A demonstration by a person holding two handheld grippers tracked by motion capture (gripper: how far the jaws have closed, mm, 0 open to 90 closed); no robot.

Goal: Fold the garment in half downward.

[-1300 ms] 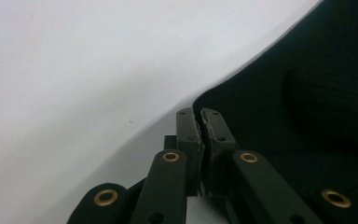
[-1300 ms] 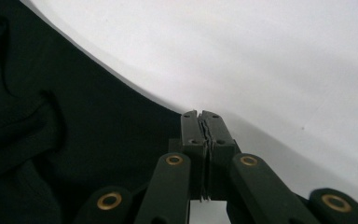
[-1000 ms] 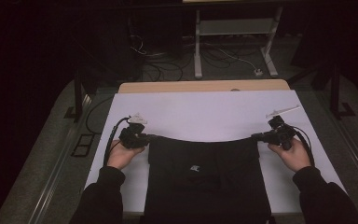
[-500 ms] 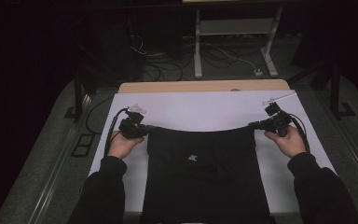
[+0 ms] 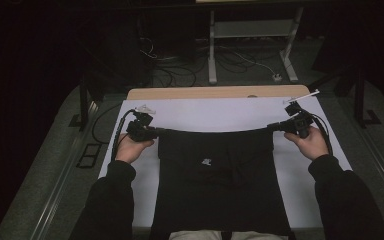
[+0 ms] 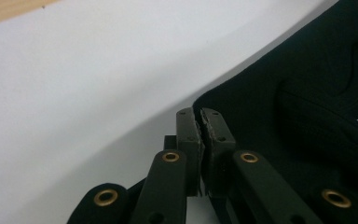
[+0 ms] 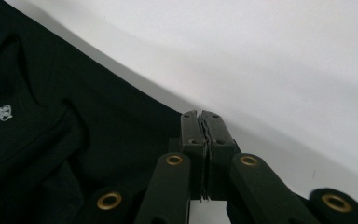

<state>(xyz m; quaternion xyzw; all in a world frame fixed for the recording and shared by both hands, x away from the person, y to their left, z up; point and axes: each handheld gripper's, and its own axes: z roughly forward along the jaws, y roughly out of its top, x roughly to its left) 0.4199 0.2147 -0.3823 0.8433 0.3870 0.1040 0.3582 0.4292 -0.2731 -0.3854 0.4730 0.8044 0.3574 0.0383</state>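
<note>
A black garment (image 5: 220, 180) lies on the white sheet (image 5: 215, 112) covering the table (image 5: 195, 93), its near end hanging over the table's front edge by the person's lap. The left gripper (image 5: 155, 132) pinches the garment's far left corner, jaws closed on the cloth edge; the right gripper (image 5: 275, 127) pinches the far right corner the same way. Between them the far hem is stretched in a shallow sag. Bare sheet lies open beyond the hem and along both sides. A small white logo (image 5: 207, 161) sits mid-garment. Cables (image 5: 230, 60) and a stand (image 5: 250, 35) lie on the floor past the table.
</note>
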